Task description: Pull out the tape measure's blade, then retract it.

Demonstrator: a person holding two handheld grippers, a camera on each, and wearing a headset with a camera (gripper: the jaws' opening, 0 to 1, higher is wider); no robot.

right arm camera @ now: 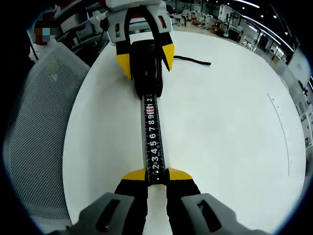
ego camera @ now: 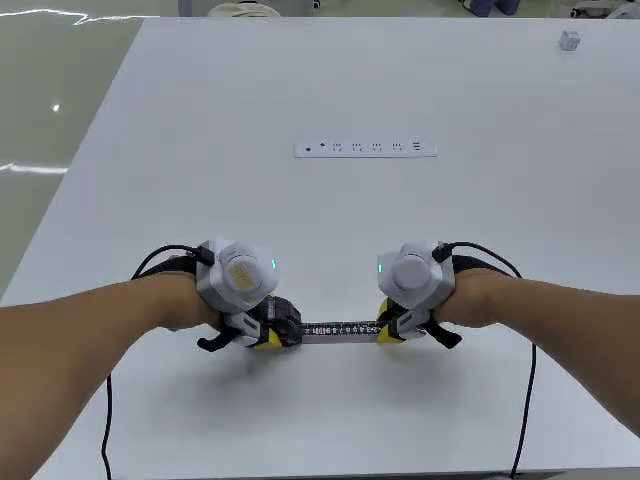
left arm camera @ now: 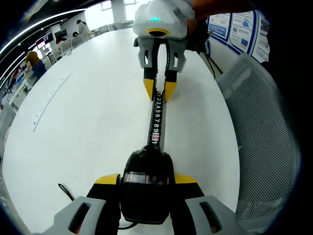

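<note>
The table (ego camera: 400, 80) is white, smooth and wide. Well beyond both grippers a white power strip (ego camera: 365, 149) lies flat on it. Far beyond the right one, near the corner, sits a small grey object (ego camera: 569, 40), too small to identify. The gripper views show a big bright hall with other desks, posters on a wall, and a grey mesh chair (left arm camera: 264, 147) just beside the table edge.

The left gripper (left arm camera: 146, 178) is closed narrow on the black tape measure case (left arm camera: 146, 188), with one jaw on each side. The right gripper (right arm camera: 157, 175) is pinched on the end of the blade (right arm camera: 152, 137). The blade runs straight between the two grippers, with its numbers facing up.

The blade tip is hidden between the right jaws. In the head view the gripper bodies cover most of the case. I cannot tell if the blade touches the table.

The near table edge is just behind both grippers, and a black cable (ego camera: 108, 400) hangs over it. Beyond the grippers, bare surface reaches up to the power strip.
</note>
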